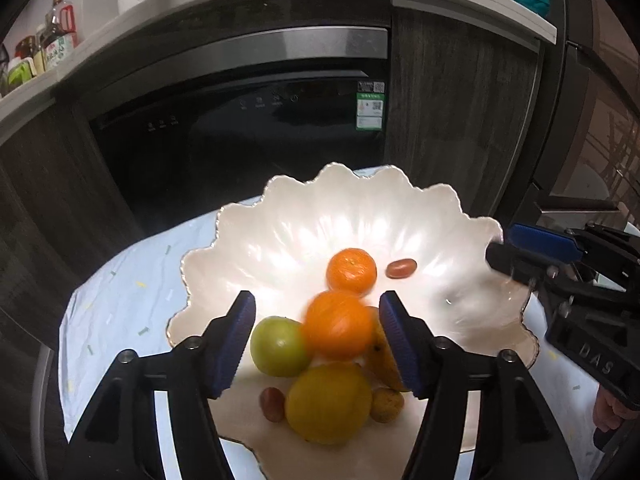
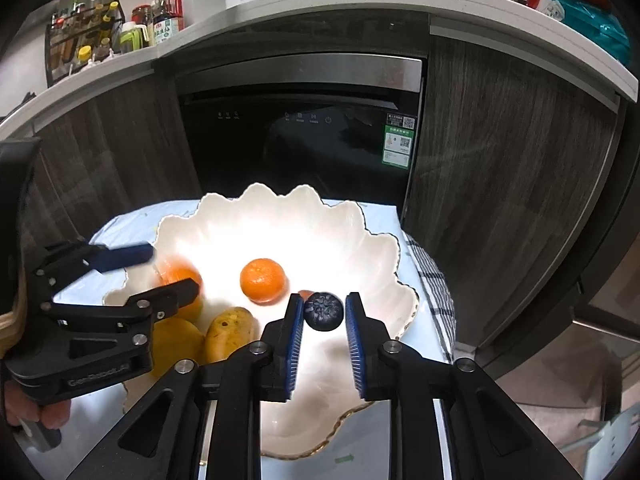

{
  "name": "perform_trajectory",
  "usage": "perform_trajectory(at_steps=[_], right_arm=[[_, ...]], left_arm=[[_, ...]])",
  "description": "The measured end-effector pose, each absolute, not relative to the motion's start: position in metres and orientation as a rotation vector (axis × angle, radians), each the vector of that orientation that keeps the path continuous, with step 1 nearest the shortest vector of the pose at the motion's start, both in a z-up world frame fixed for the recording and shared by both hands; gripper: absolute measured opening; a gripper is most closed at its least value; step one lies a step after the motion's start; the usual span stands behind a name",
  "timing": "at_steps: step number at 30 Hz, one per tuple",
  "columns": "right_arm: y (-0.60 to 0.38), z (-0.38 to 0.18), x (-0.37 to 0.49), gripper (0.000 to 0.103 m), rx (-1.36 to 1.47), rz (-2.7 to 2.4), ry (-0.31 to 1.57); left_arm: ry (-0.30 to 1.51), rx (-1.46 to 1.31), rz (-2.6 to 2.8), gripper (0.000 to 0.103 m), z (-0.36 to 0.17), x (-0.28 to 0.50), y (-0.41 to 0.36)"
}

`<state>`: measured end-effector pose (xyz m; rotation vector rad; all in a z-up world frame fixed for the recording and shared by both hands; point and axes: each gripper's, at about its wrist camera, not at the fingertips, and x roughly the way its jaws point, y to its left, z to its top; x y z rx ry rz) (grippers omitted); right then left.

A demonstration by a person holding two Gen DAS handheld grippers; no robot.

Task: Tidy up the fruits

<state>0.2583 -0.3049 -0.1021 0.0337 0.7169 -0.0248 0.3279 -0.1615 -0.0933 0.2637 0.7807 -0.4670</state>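
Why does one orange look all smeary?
The orange between the left hand-held gripper fingers is blurred, so it seems to be dropping or rolling into the bowl. Nothing looks spilled or broken.

Both tools (image 1: 316, 344) (image 2: 322, 332) open, angled down

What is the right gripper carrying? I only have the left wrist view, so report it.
Observer: A dark blueberry sits between the fingers of the right gripper, above the white bowl. The pads do not seem to press on it.
Operator: Tell me what lies past the bowl's right rim.
Observer: A black-and-white checked cloth, close beside that rim.
Operator: Describe the yellow fruit half hidden behind my gripper's finger.
Observer: It is a mango with dark spots, lying in the bowl next to a rounder yellow fruit.
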Motion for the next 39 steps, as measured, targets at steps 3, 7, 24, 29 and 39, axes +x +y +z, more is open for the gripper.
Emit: perform_trajectory(at_steps=[3, 7, 24, 29, 39], right_arm=[[-0.306, -0.101, 0.257, 0.047, 0.041, -0.041, 0.711], [-0.305, -0.097, 0.252, 0.065, 0.047, -0.052, 0.694], [-0.296, -0.071, 0.223, 0.074, 0.047, -0.071, 0.654], [-0.289, -0.062, 0.211, 0.074, 0.053, -0.067, 0.644], [-0.277, -0.048, 0.183, 0.077, 0.062, -0.057, 0.624]], left_arm=[[0.777, 0.27, -0.456, 0.067, -0.09, 0.327, -0.159], [0.769, 0.271, -0.441, 0.072, -0.085, 0.324, -0.156], [0.732, 0.26, -0.383, 0.083, -0.055, 0.293, -0.137], [0.708, 0.256, -0.348, 0.086, -0.044, 0.278, -0.127], [0.679, 0.234, -0.31, 0.087, -0.027, 0.246, -0.108]])
